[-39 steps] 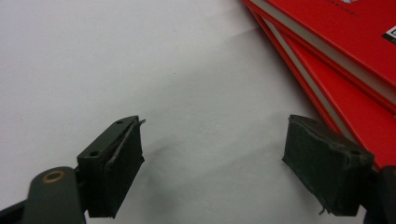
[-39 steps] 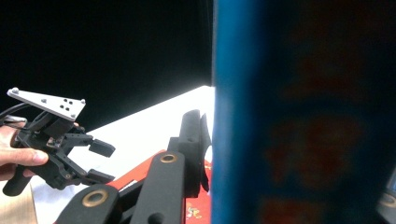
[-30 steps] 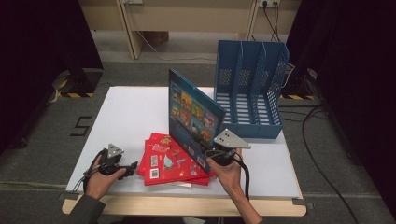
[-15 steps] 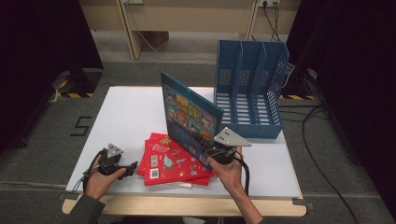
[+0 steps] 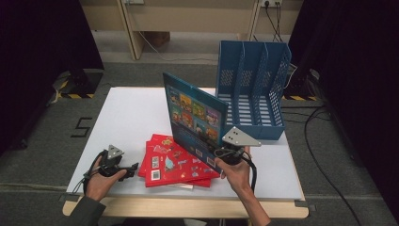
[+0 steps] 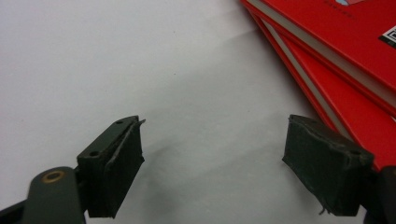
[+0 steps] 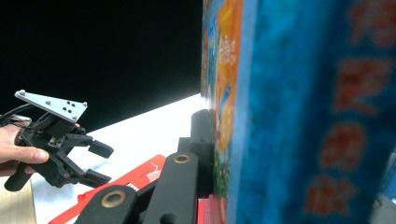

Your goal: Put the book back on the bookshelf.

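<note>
A blue picture book (image 5: 194, 113) stands upright above the table, tilted a little, its lower corner clamped in my right gripper (image 5: 225, 151). In the right gripper view the book's cover (image 7: 299, 112) presses against the one black jaw I can see. Under it lies a stack of red books (image 5: 176, 162) at the table's front centre. My left gripper (image 5: 126, 170) rests on the white table (image 5: 127, 117) at the front left, open, jaws wide apart and pointing at the red books (image 6: 345, 65), touching nothing. It also appears far off in the right gripper view (image 7: 95, 163).
A blue file rack (image 5: 254, 89) with several slots stands at the back right of the table, right behind the raised book. The table's front wooden edge (image 5: 188, 207) runs below both hands. Cables trail on the floor at the right.
The blue book has shifted left and a little higher in my right gripper. My left gripper has stayed still.
</note>
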Tool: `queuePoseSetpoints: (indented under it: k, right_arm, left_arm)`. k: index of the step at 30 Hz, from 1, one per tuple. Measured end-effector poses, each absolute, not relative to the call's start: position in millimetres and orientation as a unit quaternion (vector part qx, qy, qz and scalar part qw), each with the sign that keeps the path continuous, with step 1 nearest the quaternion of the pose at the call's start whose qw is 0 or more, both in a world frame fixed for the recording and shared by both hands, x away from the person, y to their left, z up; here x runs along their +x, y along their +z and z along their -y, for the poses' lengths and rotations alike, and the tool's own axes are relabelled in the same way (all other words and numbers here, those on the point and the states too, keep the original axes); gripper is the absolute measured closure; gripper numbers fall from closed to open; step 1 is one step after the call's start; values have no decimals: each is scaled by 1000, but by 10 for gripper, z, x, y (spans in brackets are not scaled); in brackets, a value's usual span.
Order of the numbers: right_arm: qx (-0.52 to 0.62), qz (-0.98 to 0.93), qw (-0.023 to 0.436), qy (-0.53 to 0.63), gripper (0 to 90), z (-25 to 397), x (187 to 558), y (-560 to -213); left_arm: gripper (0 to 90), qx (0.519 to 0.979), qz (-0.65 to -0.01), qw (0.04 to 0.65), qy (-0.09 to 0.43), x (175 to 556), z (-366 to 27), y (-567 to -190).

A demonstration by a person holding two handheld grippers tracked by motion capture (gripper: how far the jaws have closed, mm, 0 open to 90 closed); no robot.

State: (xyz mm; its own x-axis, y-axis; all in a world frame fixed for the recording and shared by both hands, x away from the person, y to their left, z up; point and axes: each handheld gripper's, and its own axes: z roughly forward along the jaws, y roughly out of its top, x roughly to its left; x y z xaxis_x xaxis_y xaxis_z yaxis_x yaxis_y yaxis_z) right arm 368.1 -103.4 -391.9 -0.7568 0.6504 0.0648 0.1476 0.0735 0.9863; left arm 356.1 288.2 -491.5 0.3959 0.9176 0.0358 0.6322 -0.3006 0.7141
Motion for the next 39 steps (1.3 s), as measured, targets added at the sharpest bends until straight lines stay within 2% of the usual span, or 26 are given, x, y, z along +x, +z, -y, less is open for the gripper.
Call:
queuePoseSetpoints:
  k: [8, 16, 25, 31, 39]
  right_arm:
    - [286, -693, 215, 626, 826, 1104, 3659, -3852]
    - [292, -672, 239, 637, 826, 1266, 3628, -3646]
    - [326, -630, 274, 649, 826, 1634, 3663, -3436]
    - [342, -611, 313, 641, 826, 1869, 3706, -3317]
    - [374, -591, 351, 623, 826, 2042, 3886, -3243]
  left_arm:
    - [187, 772, -503, 314, 228, 3564, -2897, -4912]
    - [184, 775, -502, 309, 225, 3575, -2891, -4940]
    - [168, 772, -509, 309, 221, 3590, -2919, -4950]
    - [169, 768, -513, 311, 223, 3597, -2954, -4939]
    - [168, 761, -526, 306, 225, 3621, -3018, -4953]
